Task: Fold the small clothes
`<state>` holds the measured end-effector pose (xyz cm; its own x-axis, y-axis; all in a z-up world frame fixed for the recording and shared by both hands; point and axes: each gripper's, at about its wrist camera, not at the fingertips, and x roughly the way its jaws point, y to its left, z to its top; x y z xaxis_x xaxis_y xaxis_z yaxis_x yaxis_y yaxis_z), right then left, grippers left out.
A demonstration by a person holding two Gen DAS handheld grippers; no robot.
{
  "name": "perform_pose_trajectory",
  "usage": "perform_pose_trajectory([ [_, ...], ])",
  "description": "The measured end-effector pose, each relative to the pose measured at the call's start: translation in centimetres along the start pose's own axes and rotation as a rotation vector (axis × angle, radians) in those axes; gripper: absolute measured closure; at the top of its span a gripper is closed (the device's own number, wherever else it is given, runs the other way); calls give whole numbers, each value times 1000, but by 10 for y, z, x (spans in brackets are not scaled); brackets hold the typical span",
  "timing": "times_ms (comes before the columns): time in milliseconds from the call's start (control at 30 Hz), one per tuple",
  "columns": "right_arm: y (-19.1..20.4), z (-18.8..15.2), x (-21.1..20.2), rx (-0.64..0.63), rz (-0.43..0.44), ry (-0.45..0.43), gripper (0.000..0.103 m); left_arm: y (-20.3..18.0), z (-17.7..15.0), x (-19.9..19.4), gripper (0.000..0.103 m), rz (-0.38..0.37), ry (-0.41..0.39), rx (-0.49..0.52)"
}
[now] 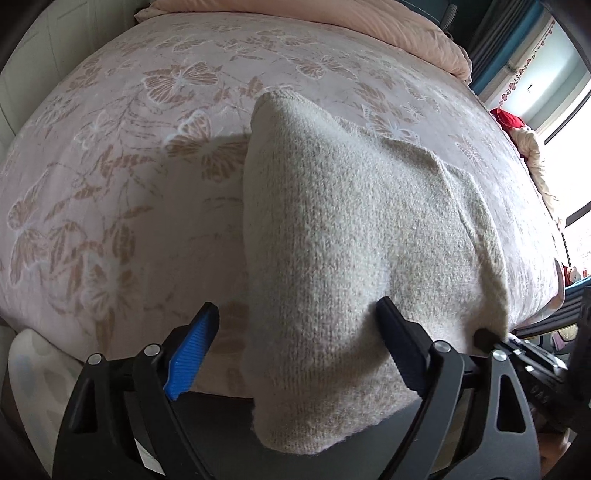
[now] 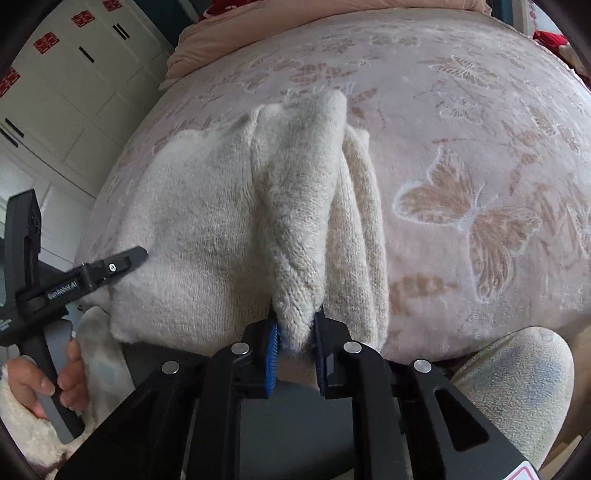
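A cream knitted garment lies on the pink butterfly bedspread, its near edge hanging over the bed's front. My left gripper is open; the knit's near edge lies between its fingers and drapes over the right one. In the right wrist view the garment shows a raised fold down its middle. My right gripper is shut on the near end of that fold. The left gripper shows there at the garment's left edge, held by a hand.
A peach duvet lies across the head of the bed. White wardrobes stand at the left. A window with curtains and red and cream cloth are at the right. A fleece-clad knee is at the bed's front edge.
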<state>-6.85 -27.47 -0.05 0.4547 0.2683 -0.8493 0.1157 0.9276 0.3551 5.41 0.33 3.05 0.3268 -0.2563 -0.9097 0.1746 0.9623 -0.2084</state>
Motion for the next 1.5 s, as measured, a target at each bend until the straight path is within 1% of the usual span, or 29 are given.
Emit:
perform_pose_trajectory([
  [33,0,3,-4,-15,-11,-9,90,-1,0,-2,19,1,-5,5],
  [67,-2,5,-2,-24,-20,1,90,-3,0,-3,18,0,-11,14],
  [133,-11,1,20,-16,-34,65,89,-8,-1,-3,16,10,-19,42],
  [167,-16,-4,33,-9,-34,94,87,-10,-2,-1,16,18,-18,51],
  [200,-21,-9,39,20,-15,90,85,-12,-2,3,15,25,-11,54],
  [267,-23,-8,31,64,18,74,82,-12,-3,6,15,25,2,42],
  [300,-23,-4,25,77,32,67,80,-13,-4,4,15,35,-5,40],
  [333,-22,-1,18,86,41,55,73,-13,-3,2,15,43,-10,46],
  [367,-21,4,13,82,35,38,66,-13,-2,1,15,48,-13,54],
  [400,-20,9,8,71,18,20,61,-13,0,1,15,54,-14,58],
  [433,-21,13,6,62,-3,2,49,-13,2,1,15,55,-12,56],
  [467,-21,18,6,61,-16,-8,40,-12,3,1,15,52,-8,51],
  [500,-24,23,9,72,-14,-5,39,-12,4,2,15,46,-4,41],
  [633,-33,35,33,140,51,48,36,-11,9,7,15,37,11,39],
  [700,-35,37,46,161,65,68,35,-11,10,11,13,35,18,34],
  [833,-41,36,61,208,100,81,23,-9,14,19,11,20,35,20],
  [1000,-48,38,74,266,171,98,18,-6,19,33,6,-21,61,-17],
  [1067,-49,40,78,269,181,101,15,-3,21,39,5,-45,72,-36],
  [1133,-48,42,82,262,185,103,15,3,22,46,5,-85,93,-70],
  [1167,-47,43,83,259,188,103,15,6,22,51,5,-112,105,-89],
  [1200,-48,44,84,264,194,102,15,12,23,57,5,-157,127,-126],
  [1233,-48,44,85,267,199,103,15,15,22,59,5,-179,134,-147],
  [1300,-49,45,87,266,215,105,18,20,23,62,5,-216,138,-162],
  [1333,-49,44,88,266,244,110,32,20,23,62,5,-223,139,-155],
  [1367,-50,44,89,288,293,121,49,20,24,62,5,-228,139,-147],
  [1400,-51,44,89,313,298,119,50,19,24,61,9,-230,137,-142],
  [1433,-50,43,86,306,296,115,56,17,24,58,32,-256,131,-137],
  [1467,-49,44,81,298,291,103,61,14,25,53,36,-298,132,-131],
  [1500,-47,44,75,297,291,92,63,12,26,49,43,-282,125,-129],
])
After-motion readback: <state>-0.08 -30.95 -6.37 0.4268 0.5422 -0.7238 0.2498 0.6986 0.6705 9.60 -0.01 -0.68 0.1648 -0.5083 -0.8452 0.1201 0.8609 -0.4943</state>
